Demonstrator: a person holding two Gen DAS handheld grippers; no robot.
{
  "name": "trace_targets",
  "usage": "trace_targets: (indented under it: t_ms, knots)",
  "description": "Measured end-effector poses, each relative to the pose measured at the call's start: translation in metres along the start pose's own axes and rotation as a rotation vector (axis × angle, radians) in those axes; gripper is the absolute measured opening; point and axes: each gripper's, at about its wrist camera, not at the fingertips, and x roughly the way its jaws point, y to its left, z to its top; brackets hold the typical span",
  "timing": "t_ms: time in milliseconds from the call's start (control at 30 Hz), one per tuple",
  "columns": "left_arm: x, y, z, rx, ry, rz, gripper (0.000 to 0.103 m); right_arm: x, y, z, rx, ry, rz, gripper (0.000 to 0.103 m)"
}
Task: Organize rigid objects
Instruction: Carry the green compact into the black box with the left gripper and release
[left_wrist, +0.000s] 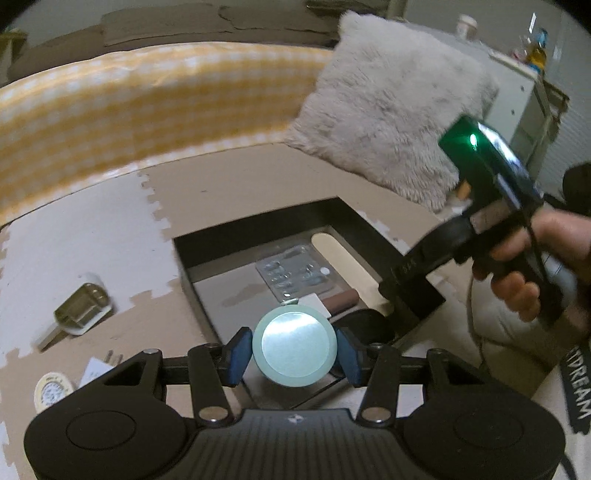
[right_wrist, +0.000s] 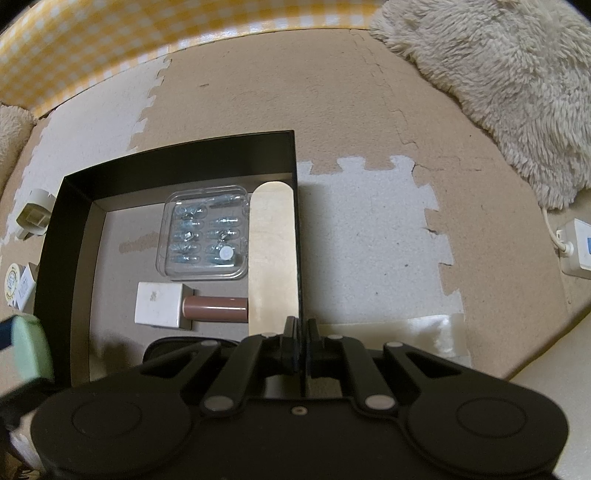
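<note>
My left gripper is shut on a round pale-green compact mirror and holds it above the near edge of a black box. The mirror's edge shows at the left of the right wrist view. My right gripper is shut on the box's right wall; it also shows in the left wrist view. Inside the box lie a clear blister pack of screws, a wooden stick, a brown tube and a white block.
On the foam floor mat left of the box lie a plug adapter, a round tin and a small white card. A fluffy cushion and a yellow checked edge lie beyond. A white power strip is at right.
</note>
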Motion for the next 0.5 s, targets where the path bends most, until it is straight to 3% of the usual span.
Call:
trace_targets:
  t_ms: [300,500]
  knots:
    - [0.015,0.001,-0.003,0.005,0.041,0.014,0.052,0.0,0.0,0.0,0.0,0.0,0.0,0.006]
    - [0.013,-0.001,-0.003,-0.013,0.062,-0.018,0.066,0.0,0.0,0.0,0.0,0.0,0.0,0.006]
